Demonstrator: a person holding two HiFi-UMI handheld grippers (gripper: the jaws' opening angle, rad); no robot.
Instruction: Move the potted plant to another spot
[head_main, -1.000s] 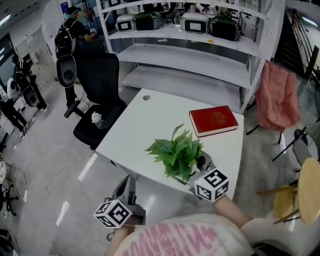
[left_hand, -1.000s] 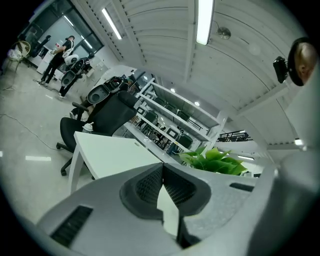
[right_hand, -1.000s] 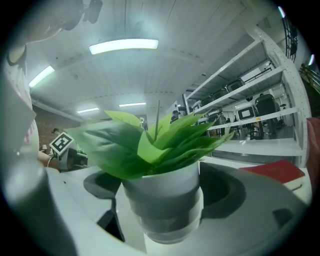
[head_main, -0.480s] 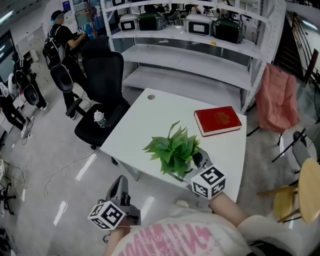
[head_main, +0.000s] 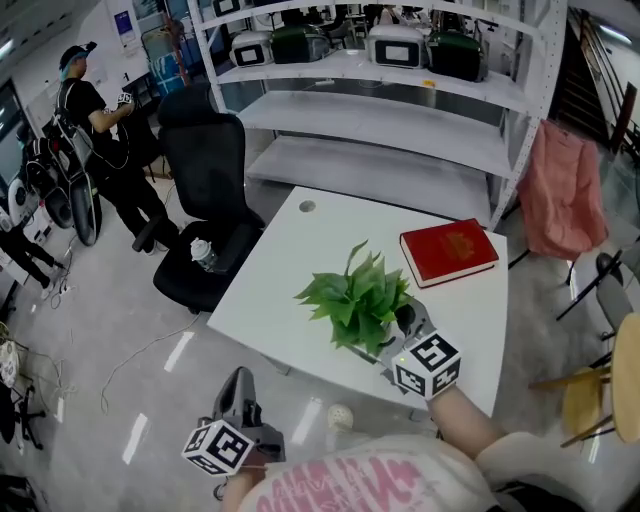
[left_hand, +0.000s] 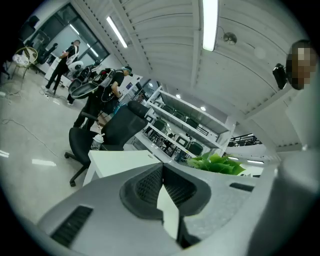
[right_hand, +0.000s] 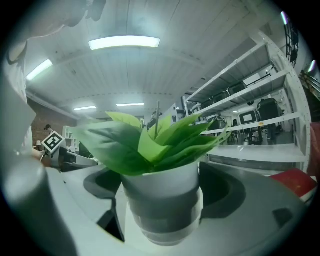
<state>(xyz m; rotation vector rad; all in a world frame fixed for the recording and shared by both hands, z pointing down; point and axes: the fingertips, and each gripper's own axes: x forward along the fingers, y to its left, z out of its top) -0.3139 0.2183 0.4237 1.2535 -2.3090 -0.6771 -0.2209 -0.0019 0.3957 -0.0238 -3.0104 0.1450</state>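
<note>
Clamping the jaws of our right gripper (head_main: 402, 322) on the plant (head_main: 355, 300) at mid-frame, left gripper (head_main: 240, 388) closed empty at lower left, we've got the grip, and the carry and set-down remain.

White table (head_main: 290, 260) w/ red book (head_main: 449, 251) far-R corner, potted plant (head_main: 355, 300) front edge.

Dressed in a pink fabric top (head_main: 370, 480) with white print. Fitted with a grey moulded-plastic left gripper (head_main: 238, 385) and a matching right gripper (head_main: 400, 330), each carrying a white cube with black square markers (head_main: 427, 365); dark ribbed pads (left_hand: 147, 187) inside.
</note>
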